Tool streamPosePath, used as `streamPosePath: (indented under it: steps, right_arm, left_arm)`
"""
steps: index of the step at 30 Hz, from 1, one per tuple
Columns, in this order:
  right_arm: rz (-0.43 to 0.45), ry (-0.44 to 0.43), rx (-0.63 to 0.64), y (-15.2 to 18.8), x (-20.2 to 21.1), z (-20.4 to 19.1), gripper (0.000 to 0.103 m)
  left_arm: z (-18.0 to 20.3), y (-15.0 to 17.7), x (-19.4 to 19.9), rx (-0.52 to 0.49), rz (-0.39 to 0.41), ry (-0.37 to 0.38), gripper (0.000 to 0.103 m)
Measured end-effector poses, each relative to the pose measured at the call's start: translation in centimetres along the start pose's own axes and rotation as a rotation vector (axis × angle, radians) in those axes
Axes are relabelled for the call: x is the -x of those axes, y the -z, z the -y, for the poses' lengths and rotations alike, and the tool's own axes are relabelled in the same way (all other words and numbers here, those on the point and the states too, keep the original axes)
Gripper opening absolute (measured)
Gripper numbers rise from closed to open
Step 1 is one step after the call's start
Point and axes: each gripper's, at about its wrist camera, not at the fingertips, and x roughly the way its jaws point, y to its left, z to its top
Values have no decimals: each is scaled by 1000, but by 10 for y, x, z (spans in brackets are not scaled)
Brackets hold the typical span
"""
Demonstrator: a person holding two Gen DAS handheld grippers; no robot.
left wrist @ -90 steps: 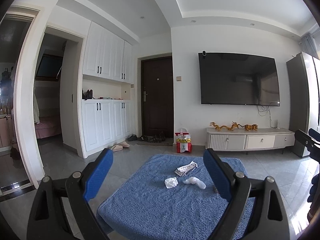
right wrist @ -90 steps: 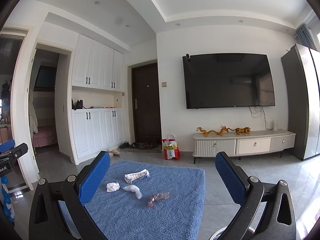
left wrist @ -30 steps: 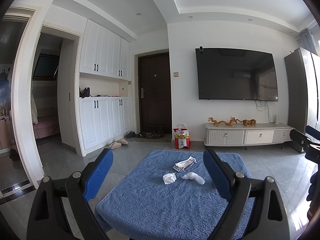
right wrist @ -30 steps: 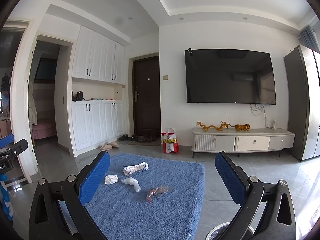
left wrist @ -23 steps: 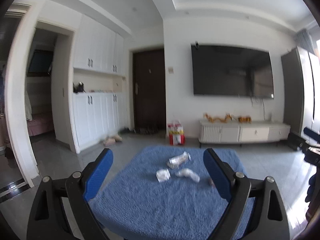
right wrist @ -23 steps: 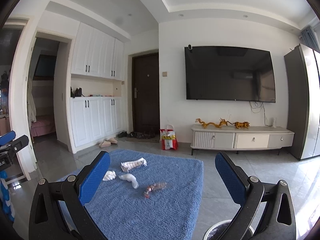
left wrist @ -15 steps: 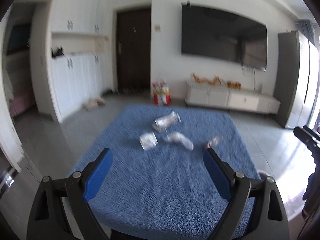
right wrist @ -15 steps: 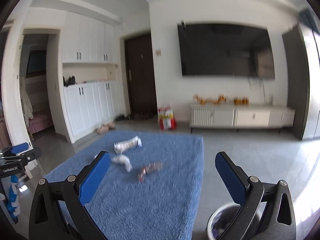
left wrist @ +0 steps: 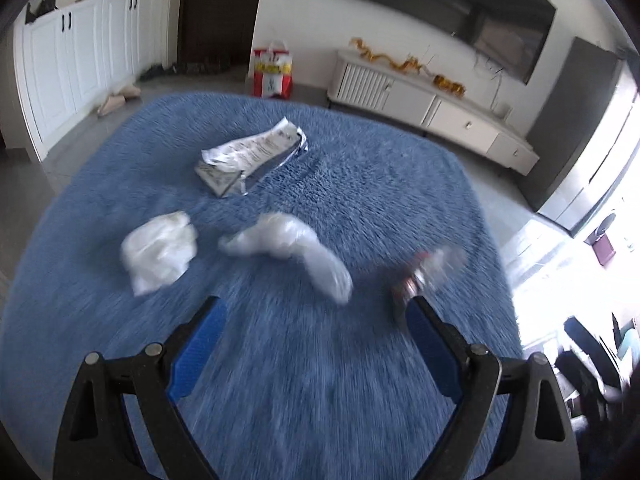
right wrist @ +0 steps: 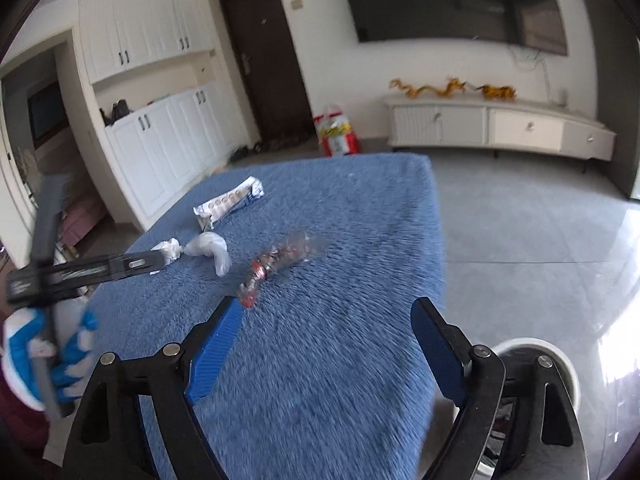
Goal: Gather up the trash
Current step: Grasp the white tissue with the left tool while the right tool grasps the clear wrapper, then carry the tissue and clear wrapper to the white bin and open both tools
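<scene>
Left wrist view:
Left gripper (left wrist: 316, 312): fingers spread, nothing held.
Blue bench (left wrist: 360, 184): crumpled tissue (left wrist: 160, 252), clear plastic bag (left wrist: 288, 244), printed wrapper (left wrist: 248, 156), red-and-clear wrapper (left wrist: 424, 272) are laid on it.

Right wrist view:
Right gripper (right wrist: 326, 316): fingers closing, nothing between them.
Red-and-clear wrapper (right wrist: 276, 264): just ahead of the left finger.
Bin (right wrist: 532, 352): on the floor beside the bench.

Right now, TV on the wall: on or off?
Off, as far as shows. The TV screen is uniformly dark in both wrist views, with only faint room reflections and no picture.
</scene>
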Motion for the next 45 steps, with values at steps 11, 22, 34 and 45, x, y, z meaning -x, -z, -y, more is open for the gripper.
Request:
streamPosePath:
  steps: [11,22,34,45]
  right_arm:
    - [-148,-96,77,-31,-104,-33,78]
    - [-209,-101,64,-22,-141,-47,27]
    - [-109,-124,34,-13,-68,-33,23]
    - [33,33,-118,24,40,65,23]
  left_arm:
    - [-12,-49,-91,-86,-53,-34,55]
    - [-48,-43,-74,-35,-24,141,28]
    - [-32,-20,-20,-8,5,230,25]
    - [97,-15,28,-189,-18,445,25]
